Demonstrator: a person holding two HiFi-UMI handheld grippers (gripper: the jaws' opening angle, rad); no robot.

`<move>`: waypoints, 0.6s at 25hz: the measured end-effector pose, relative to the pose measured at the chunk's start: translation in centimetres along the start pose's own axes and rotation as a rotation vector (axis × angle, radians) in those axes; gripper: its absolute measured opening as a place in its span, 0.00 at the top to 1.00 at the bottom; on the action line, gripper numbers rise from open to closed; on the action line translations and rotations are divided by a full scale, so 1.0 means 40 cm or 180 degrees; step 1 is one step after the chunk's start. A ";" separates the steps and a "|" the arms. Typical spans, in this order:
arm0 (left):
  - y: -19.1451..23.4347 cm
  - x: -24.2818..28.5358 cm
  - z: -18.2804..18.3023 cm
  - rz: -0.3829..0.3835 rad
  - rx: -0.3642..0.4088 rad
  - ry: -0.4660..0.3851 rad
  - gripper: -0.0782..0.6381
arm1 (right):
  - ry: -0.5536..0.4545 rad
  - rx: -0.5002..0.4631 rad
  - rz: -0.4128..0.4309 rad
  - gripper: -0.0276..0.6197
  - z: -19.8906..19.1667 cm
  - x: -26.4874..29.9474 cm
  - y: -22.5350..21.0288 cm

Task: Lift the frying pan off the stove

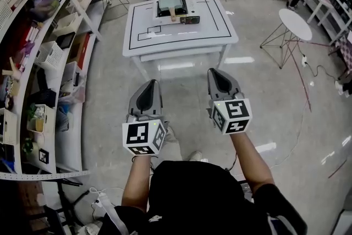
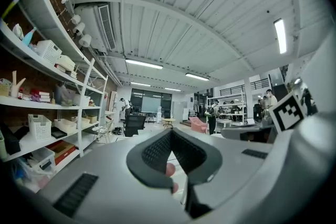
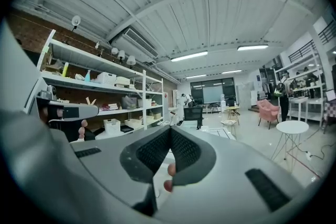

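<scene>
Head view. Left gripper (image 1: 149, 88): clenched, empty, held level, well short of the white table (image 1: 143, 22). Frying pan (image 1: 169, 1): far side, on portable stove (image 1: 186, 11), handle (image 1: 173, 12) pointing near. Right gripper (image 1: 219, 78): clenched, empty. Handling: step closer, part jaws, clamp handle squarely, raise straight.
</scene>
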State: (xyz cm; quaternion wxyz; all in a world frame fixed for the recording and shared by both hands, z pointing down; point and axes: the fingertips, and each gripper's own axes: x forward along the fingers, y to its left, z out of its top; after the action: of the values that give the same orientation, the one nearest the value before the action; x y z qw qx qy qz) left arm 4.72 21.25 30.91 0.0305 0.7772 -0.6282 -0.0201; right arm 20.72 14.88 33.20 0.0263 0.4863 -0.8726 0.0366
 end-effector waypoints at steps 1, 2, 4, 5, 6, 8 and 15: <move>0.007 0.005 0.000 0.0004 -0.0004 0.0001 0.89 | 0.0003 0.0010 0.0003 0.95 0.000 0.009 0.001; 0.013 0.010 -0.002 0.0008 -0.0008 0.0003 0.89 | 0.0008 0.0017 0.0007 0.95 -0.002 0.019 0.001; 0.028 0.025 -0.007 0.0012 -0.0017 0.0008 0.89 | 0.0018 0.0020 0.0006 0.95 -0.006 0.039 0.000; 0.036 0.035 -0.008 0.0009 -0.0025 0.0009 0.89 | 0.0021 0.0019 0.0000 0.95 -0.006 0.051 -0.001; 0.044 0.047 -0.008 0.0002 -0.0034 0.0010 0.89 | 0.0020 0.0019 -0.0009 0.95 -0.005 0.064 -0.003; 0.064 0.075 -0.008 -0.0018 -0.0042 0.0014 0.89 | 0.0021 0.0021 -0.0026 0.95 -0.002 0.095 -0.007; 0.155 0.201 -0.004 -0.0091 -0.0051 0.0029 0.89 | 0.0044 0.0019 -0.0063 0.95 0.004 0.244 -0.015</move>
State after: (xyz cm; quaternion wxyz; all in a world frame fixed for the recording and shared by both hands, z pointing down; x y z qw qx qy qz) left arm 0.36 12.08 31.59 0.0393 0.7859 -0.6167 -0.0220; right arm 16.08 6.29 33.86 0.0314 0.4947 -0.8674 0.0423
